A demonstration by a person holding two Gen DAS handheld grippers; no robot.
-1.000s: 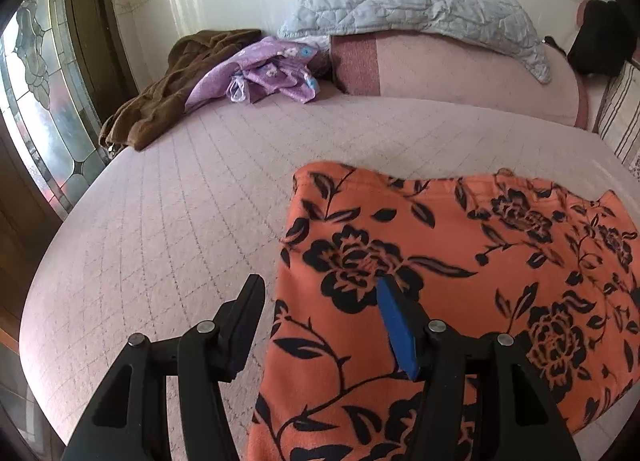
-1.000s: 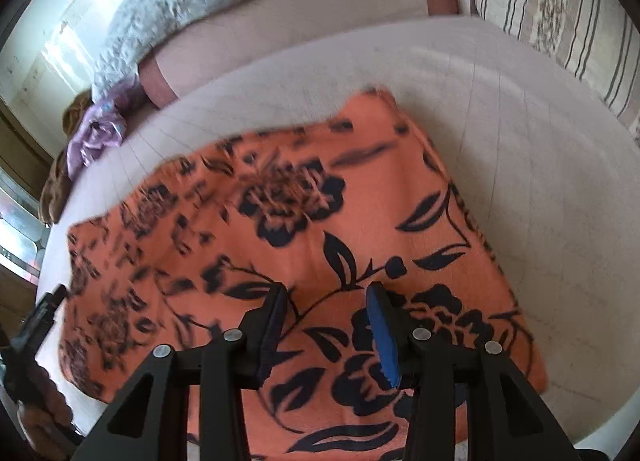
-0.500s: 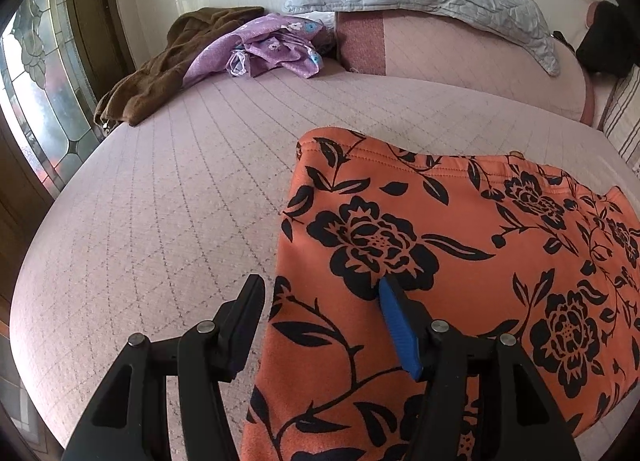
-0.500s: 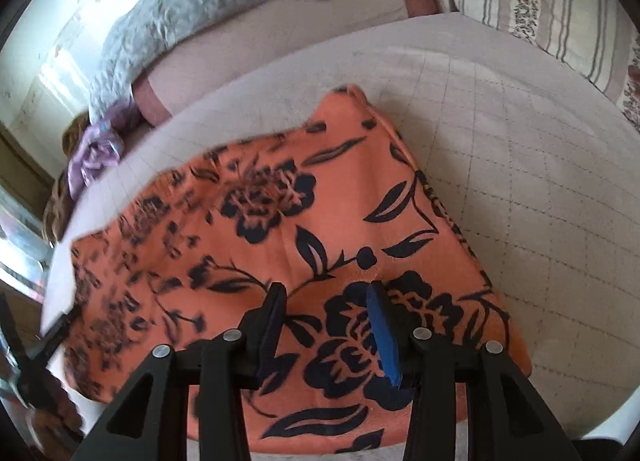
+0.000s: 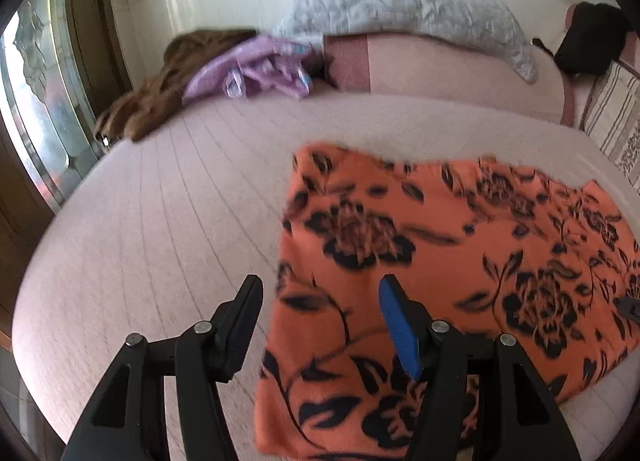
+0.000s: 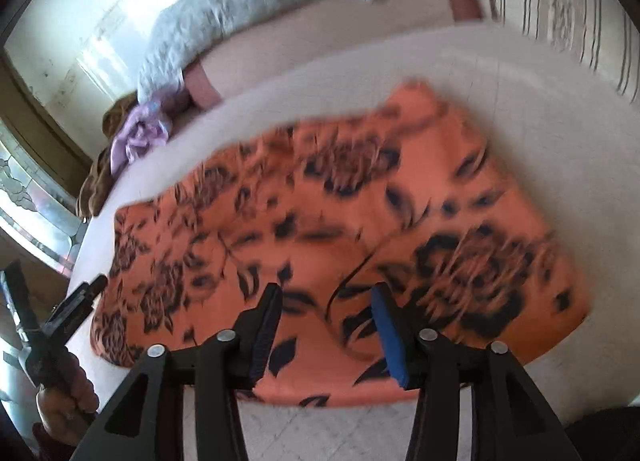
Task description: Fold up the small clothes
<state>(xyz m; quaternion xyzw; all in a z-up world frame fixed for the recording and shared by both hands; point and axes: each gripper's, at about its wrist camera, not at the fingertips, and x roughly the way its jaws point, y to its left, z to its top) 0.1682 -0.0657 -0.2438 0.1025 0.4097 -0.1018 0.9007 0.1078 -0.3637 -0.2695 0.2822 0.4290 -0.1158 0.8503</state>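
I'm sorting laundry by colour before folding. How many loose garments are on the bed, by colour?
Orange with black flowers: 1, the orange garment spread flat on the bed.
Purple: 1, the purple garment, crumpled.
Brown: 1, the brown garment, heaped beside it.
Total: 3.

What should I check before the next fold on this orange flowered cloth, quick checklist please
1. Orange cloth lies flat on the bed: ok.
2. Left claw free of fabric: ok, open over the cloth's left edge.
3. Right claw free of fabric: ok, jaws opening, nothing pinched.
4. Purple clothes and brown garment apart from the cloth: ok.
5. Layers underneath lined up: cannot tell.
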